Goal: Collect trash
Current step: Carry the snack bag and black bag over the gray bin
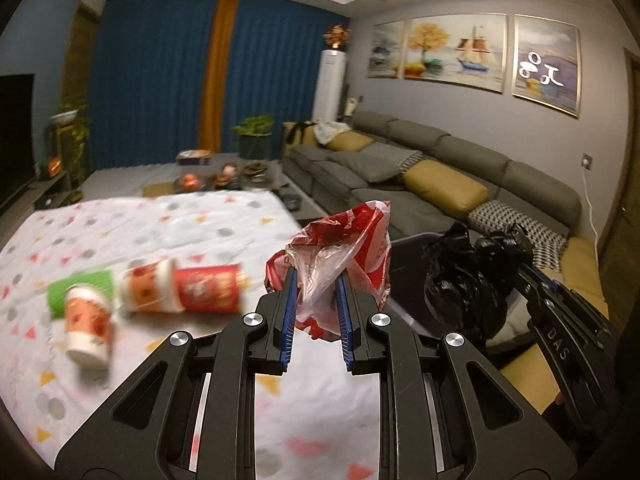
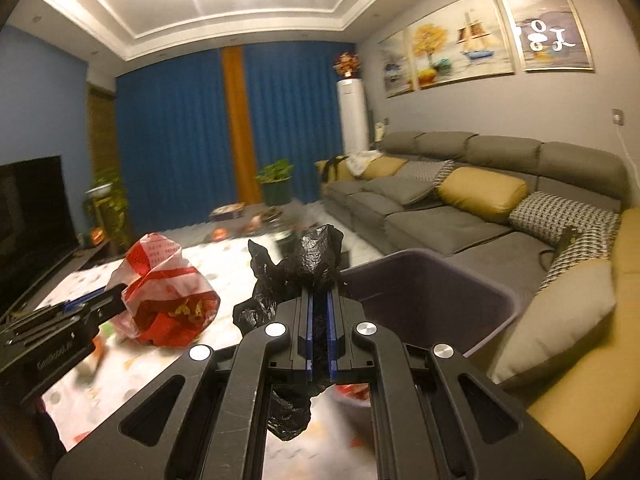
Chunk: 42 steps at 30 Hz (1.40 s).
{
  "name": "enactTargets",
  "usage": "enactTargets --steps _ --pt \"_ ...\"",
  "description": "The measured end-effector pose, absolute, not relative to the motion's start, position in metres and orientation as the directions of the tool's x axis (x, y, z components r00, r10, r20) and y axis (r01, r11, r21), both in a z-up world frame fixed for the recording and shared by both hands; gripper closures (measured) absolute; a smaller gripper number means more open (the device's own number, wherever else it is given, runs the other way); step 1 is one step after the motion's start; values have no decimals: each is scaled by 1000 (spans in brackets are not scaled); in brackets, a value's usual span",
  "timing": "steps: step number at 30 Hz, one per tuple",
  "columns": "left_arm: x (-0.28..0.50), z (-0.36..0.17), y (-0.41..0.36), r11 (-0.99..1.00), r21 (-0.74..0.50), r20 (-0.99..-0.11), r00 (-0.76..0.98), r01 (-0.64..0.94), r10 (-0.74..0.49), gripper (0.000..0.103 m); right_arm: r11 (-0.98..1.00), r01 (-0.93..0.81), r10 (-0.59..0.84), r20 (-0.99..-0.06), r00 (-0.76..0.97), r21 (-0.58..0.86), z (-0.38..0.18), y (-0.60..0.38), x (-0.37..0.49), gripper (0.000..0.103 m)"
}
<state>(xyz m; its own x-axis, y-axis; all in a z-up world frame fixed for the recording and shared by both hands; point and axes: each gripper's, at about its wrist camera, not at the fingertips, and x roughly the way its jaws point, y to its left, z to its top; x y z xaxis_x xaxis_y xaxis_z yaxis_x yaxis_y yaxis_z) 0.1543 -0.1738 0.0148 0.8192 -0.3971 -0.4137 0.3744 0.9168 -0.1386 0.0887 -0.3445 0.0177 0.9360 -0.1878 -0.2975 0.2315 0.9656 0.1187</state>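
Over the right edge of the patterned tablecloth (image 1: pixel 168 220), you have both grippers loaded. Your left gripper (image 1: pixel 316 280) is clamped on a crumpled red-and-white plastic bag (image 1: pixel 340 240), which bulges between its blue pads. Your right gripper (image 2: pixel 319 300) has its jaws pressed nearly together on a crumpled black bag (image 2: pixel 308 256), with more of that bag hanging below the fingers. Both loads are off the cloth and near the dark bin (image 2: pixel 440 292) that stands just beside the table's right edge, between it and the sofa (image 2: pixel 460 216).

By my reading, you are roughly midway: 2 pieces are picked up but neither is in the bin yet, and more trash is left.

The left wrist view shows what the right one does not: several paper cups (image 1: pixel 160 292), at least 3, lying on their sides in a cluster on the cloth toward its left, blurred, so the exact count is uncertain. The right wrist view alone shows the bin's open mouth and inner wall; its bottom is hidden, so you cannot tell what is already inside.
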Motion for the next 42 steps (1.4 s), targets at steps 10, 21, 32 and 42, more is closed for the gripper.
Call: enactTargets --steps 10,21,32,42 --pt "173 14 -240 886 -126 -408 791 446 -456 85 936 320 -268 -293 918 147 15 -397 93 96" --pt "191 4 -277 876 -109 -429 773 470 -468 85 928 346 -296 -294 909 135 8 -395 102 96" --pt "199 -1 -292 869 -103 -442 760 485 -476 85 923 359 -307 -295 905 138 7 -398 108 96" --pt "207 -8 -301 865 -103 -461 747 492 -479 85 922 361 -307 -301 903 143 8 -401 111 96"
